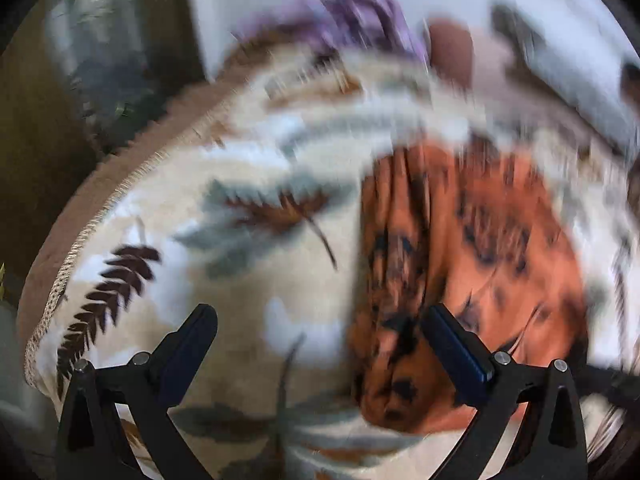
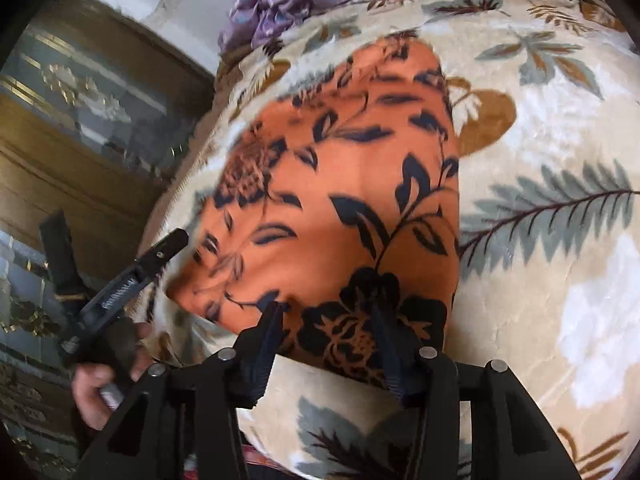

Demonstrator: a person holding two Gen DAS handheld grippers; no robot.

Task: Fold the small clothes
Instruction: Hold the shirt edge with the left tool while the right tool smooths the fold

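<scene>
Right wrist view: orange cloth with black flowers lies folded on the leaf-print blanket covering the bed, near its left edge. Right tongs sit narrow over the cloth's near hem; whether they pinch it, cannot tell. Left tongs wide, holding nothing, beside the cloth; view blurred. Purple cloth heaped at the far edge. Risk: plush blanket could catch in the pinch and drag the fold askew. No writing readable.
</scene>
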